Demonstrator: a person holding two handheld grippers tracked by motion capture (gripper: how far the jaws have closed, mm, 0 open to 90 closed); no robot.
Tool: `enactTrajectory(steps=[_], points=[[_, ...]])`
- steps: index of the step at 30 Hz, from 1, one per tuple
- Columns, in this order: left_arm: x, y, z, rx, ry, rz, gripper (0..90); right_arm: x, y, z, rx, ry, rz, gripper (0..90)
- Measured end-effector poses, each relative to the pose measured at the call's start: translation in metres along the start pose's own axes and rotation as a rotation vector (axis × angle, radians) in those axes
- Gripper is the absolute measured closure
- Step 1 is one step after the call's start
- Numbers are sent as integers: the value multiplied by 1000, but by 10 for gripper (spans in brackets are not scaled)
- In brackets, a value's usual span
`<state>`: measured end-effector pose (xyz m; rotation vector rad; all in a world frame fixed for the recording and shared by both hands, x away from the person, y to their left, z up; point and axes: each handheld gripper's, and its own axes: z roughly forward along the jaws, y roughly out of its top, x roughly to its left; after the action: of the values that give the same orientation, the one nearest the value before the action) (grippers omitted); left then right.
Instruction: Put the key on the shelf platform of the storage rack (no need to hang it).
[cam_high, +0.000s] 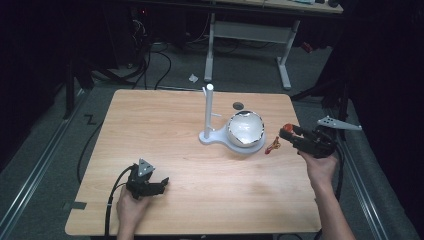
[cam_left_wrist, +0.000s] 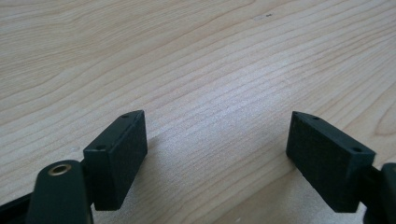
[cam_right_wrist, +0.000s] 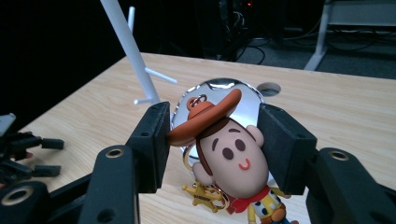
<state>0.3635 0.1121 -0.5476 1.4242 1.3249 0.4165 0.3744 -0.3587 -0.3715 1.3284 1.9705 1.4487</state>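
On the left of the bench (cam_high: 165, 150), the left claw (cam_high: 161, 184) rests low near the person's edge, its jaws standing well apart with bare wood grain between them; it holds nothing.

Toward the middle stands a white stand (cam_high: 208, 112), an upright post with short pegs on a flat base, and just beside it on that base a shiny bowl (cam_high: 245, 128).

At the right, the right claw (cam_right_wrist: 212, 140) is clamped on a cowboy keychain (cam_right_wrist: 231, 158), the pads pressing either side of the figure's big head, hat brim against the left pad. The figure is lifted off the bench, with its ring and gold star charm dangling underneath.

The likely aim is hanging the ring on a peg, though from above the ring is too small to make out clearly. The risk: the head is rounded and smooth, so it could twist or slip out. The ring also hangs loose and may swing past the thin peg, or the claw may knock the light stand over.
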Motion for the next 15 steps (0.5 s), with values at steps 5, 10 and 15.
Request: enactTrajectory(steps=[5,10,15], points=[[0,0,0,1,1,1,207,1,13,6,4,24,2,463],[0,0,0,1,0,0,207,4,31,14,-5,43,-2,464],[0,0,0,1,0,1,207,8,47,26,11,40,-18,464]])
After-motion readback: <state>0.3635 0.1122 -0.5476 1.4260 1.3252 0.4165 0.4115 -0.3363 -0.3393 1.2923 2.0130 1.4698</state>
